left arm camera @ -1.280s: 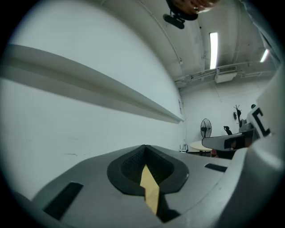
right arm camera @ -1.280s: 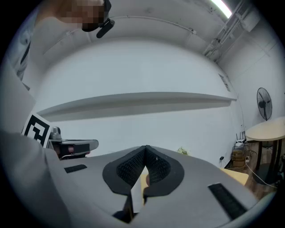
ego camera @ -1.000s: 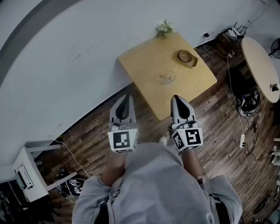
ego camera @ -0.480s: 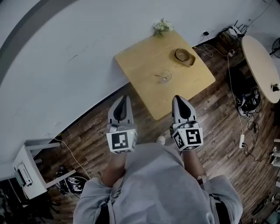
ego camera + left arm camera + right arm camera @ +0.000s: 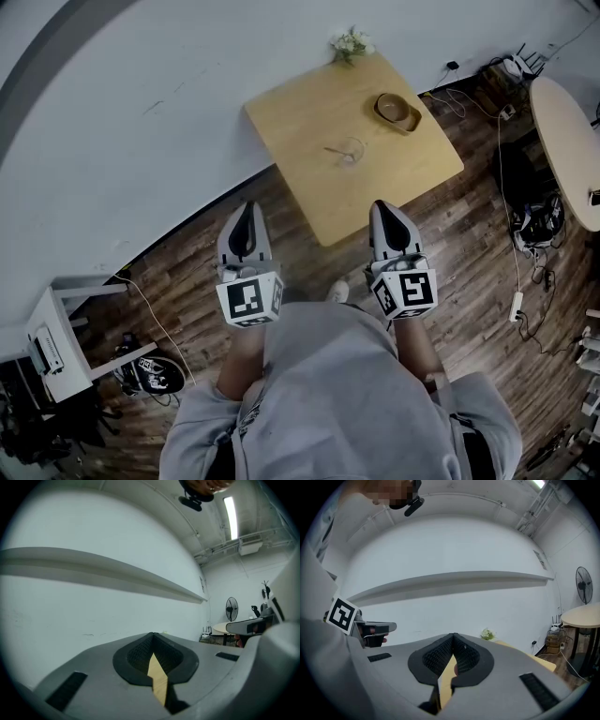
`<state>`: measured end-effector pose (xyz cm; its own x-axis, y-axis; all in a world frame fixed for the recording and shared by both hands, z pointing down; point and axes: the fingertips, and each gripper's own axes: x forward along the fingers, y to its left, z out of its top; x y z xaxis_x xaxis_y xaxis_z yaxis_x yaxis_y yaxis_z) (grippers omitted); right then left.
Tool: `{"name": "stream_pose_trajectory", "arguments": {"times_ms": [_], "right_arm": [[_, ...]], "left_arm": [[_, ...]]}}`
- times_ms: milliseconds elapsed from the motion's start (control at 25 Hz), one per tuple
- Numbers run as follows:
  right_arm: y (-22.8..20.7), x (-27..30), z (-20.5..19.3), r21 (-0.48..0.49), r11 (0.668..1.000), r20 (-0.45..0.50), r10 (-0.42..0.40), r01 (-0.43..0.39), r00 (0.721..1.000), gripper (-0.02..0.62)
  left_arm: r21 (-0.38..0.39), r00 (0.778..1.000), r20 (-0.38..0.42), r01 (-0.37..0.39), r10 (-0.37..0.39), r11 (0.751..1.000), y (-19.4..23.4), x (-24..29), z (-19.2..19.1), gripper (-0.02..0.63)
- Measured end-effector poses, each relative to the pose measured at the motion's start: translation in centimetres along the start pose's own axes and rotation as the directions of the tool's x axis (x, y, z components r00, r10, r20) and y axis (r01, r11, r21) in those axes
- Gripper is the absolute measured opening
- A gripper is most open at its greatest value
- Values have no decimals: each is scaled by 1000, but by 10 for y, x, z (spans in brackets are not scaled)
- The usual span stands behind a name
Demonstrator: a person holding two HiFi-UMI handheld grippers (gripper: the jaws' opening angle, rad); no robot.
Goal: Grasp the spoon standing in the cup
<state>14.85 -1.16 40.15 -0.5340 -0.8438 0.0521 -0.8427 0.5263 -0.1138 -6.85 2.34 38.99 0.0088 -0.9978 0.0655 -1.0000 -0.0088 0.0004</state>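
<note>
A clear glass cup (image 5: 349,151) stands near the middle of the light wooden table (image 5: 309,187), with a spoon (image 5: 336,150) leaning out of it to the left. Both grippers hang over the wooden floor, short of the table's near edge and well away from the cup. My left gripper (image 5: 246,210) is shut and empty, its jaws meeting at the tip (image 5: 152,637). My right gripper (image 5: 382,208) is also shut with nothing between its pads (image 5: 452,638). Neither gripper view shows the cup or the spoon.
A wooden bowl (image 5: 397,110) and a small potted plant (image 5: 351,42) sit on the table's far side. White wall runs behind and to the left. A round table (image 5: 568,141), cables (image 5: 517,281) and a fan (image 5: 582,585) are to the right, a small white stand (image 5: 56,352) at the lower left.
The left gripper has drifted slightly left. The table sits a little higher in the head view. Both grippers stay shut and empty.
</note>
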Motion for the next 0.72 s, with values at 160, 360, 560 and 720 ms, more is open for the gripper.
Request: {"name": "stream_pose_trajectory", "arguments": {"times_ms": [160, 360, 560, 720], "right_arm": [[-7, -4, -4, 8, 1000, -11, 8, -8, 1000, -2], [-6, 6, -7, 13, 1000, -16, 4, -4, 1000, -2], [-5, 24, -7, -3, 1000, -17, -30, 30, 999, -2], [-7, 42, -5, -10, 997, -20, -82, 82, 996, -2]], "left_arm": [[1, 1000, -13, 4, -4, 1000, -13, -5, -2, 2], [11, 1000, -15, 0, 0, 1000, -4, 2, -1, 2], [13, 1000, -7, 30, -30, 999, 9, 25, -1, 2], [21, 997, 11, 71, -71, 997, 21, 48, 5, 2]]}}
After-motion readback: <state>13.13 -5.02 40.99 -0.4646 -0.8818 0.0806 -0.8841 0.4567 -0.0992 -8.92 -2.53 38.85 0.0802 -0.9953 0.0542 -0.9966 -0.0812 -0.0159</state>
